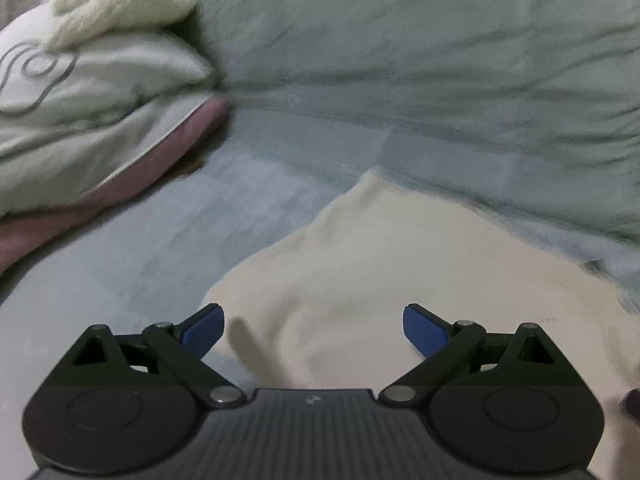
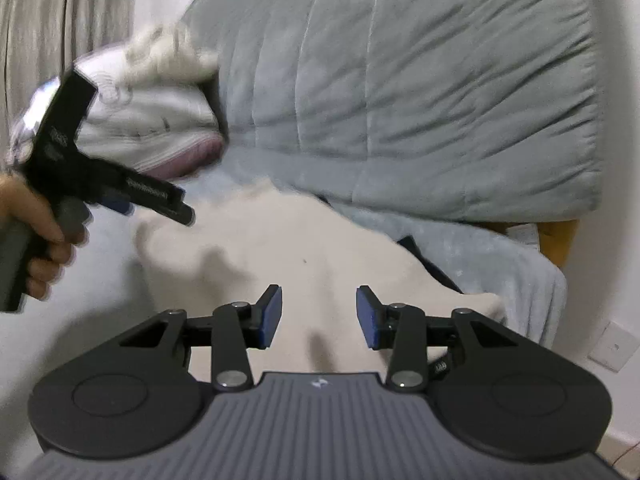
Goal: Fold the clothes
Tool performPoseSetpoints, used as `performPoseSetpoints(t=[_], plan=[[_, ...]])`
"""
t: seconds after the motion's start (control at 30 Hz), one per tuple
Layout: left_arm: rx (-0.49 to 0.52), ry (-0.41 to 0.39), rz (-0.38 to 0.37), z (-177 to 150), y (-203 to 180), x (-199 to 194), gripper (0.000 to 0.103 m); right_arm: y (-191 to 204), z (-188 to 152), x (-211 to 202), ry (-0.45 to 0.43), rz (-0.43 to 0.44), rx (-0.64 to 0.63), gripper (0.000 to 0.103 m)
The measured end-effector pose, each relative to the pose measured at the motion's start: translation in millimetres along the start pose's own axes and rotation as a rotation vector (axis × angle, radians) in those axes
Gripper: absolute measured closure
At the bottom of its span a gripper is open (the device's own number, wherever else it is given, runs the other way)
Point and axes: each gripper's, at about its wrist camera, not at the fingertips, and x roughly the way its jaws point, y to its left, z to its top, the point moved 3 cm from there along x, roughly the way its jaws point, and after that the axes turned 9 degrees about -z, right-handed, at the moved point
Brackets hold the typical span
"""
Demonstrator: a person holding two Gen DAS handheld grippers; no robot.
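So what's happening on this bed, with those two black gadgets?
A person is folding laundry with a hand-held claw in each hand. A cream garment lies spread on the blue-grey bedsheet, in front of a bunched quilt and a stack of pillows. The left claw hangs wide open above the garment, and the right claw is open over it too. Neither grips any cloth yet.

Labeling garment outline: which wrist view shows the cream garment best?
Right wrist. It shows most of the cream garment spread on the bed, from its far edge by the quilt to the right gripper. The left wrist view shows only one blurred part, cut off behind the left gripper.
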Motion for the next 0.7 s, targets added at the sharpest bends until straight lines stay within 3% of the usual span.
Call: performPoseSetpoints(t=[0.03, 0.13, 0.2, 0.33, 0.47, 0.53, 0.63, 0.7], plan=[[-0.03, 0.009, 0.0, -4, 9, 9, 0.0, -12, -11, 9, 0.034, -0.04, -0.007, 0.06], [-0.163, -0.011, -0.11, -14, 33, 14, 0.0, -58, -40, 6, 0.037, 0.037, 0.137, 0.06], [-0.147, -0.023, -0.127, -17, 36, 14, 0.0, -67, -47, -3, 0.035, 0.044, 0.135, 0.06], [-0.117, -0.001, -0.094, -6, 31, 10, 0.0, -65, -43, -11, 0.047, 0.003, 0.136, 0.06], [0.03, -0.071, 0.046, 2, 25, -4, 0.001, -70, -36, -9, 0.044, -0.006, 0.124, 0.059], [0.06, -0.08, 0.091, 1, 30, -11, 0.001, -77, -29, -23, -0.004, -0.083, 0.134, 0.051], [-0.012, -0.073, 0.083, -5, 49, -27, 0.001, -79, -25, -42, -0.043, -0.073, 0.165, 0.049], [-0.083, -0.093, 0.089, -15, 65, -47, 0.001, -70, -23, -49, -0.042, -0.029, 0.158, 0.041]])
